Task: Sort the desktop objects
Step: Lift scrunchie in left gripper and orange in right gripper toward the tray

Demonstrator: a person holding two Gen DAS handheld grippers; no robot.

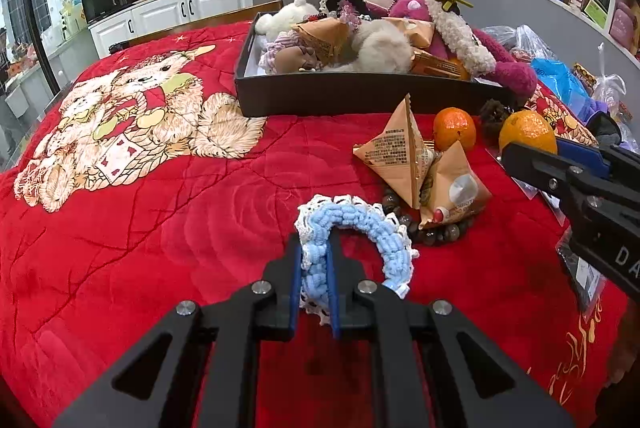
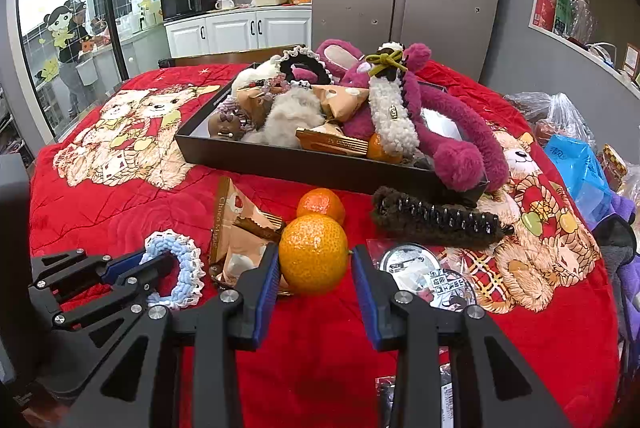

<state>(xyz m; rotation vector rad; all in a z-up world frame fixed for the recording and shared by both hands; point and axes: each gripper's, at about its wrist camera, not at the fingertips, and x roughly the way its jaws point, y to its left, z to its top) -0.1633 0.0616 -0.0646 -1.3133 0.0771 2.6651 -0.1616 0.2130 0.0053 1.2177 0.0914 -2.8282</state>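
My left gripper (image 1: 315,260) is shut on a blue and white crochet scrunchie (image 1: 362,228), just above the red blanket; it also shows in the right wrist view (image 2: 182,266). My right gripper (image 2: 314,260) is open with a tangerine (image 2: 313,254) between its fingers; its left pad looks close to the fruit, contact unclear. A second tangerine (image 2: 321,204) lies just behind it. A black tray (image 2: 280,163) full of plush toys, scrunchies and snack packets stands beyond.
Tan triangular snack packets (image 1: 404,155) and a dark bead bracelet (image 1: 440,234) lie right of the scrunchie. A brown fuzzy hair claw (image 2: 436,218) and round badges (image 2: 424,270) lie right of the tangerine. Plastic bags (image 2: 576,163) crowd the right edge.
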